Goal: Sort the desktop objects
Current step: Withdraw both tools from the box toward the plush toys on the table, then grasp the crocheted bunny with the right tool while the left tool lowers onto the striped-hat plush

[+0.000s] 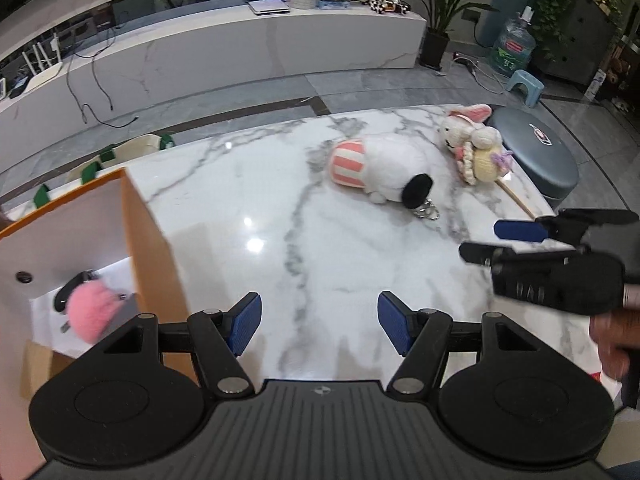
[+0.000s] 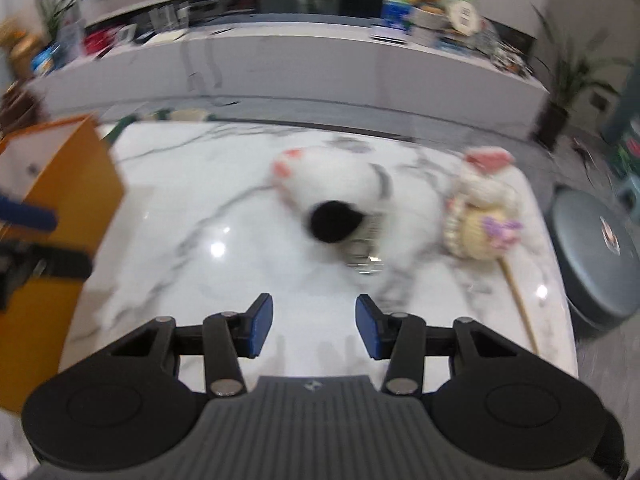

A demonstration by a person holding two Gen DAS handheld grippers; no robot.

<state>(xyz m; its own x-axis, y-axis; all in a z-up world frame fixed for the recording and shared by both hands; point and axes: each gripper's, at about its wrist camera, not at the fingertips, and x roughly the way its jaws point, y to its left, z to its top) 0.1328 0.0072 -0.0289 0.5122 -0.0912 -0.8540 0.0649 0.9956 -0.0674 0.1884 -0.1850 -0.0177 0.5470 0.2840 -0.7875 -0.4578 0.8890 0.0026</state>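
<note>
Nearest the lens in the left wrist view, the left gripper [image 1: 319, 322], its 2 blue pads [image 1: 246, 322] spread wide with nothing between them, above the white marble table [image 1: 240, 200]. Just left of it, an orange box [image 1: 152, 240] with a white interior, a pink fluffy toy [image 1: 94, 308] lying inside beside something dark. Farther out on the marble, a white plush with a pink-striped hat [image 1: 376, 170] on its side, black pompom and metal keyring toward the camera. Right of that, near the table's far right edge, a crocheted bunny on a wooden stick [image 1: 476, 140]. In from the right edge, the right gripper [image 1: 504, 242], fingers parted and empty. In the blurred right wrist view, the right gripper [image 2: 314, 326] likewise spread apart and empty, pointed toward the white plush. Beyond the table's right side, a round grey stool [image 1: 540, 148].
</note>
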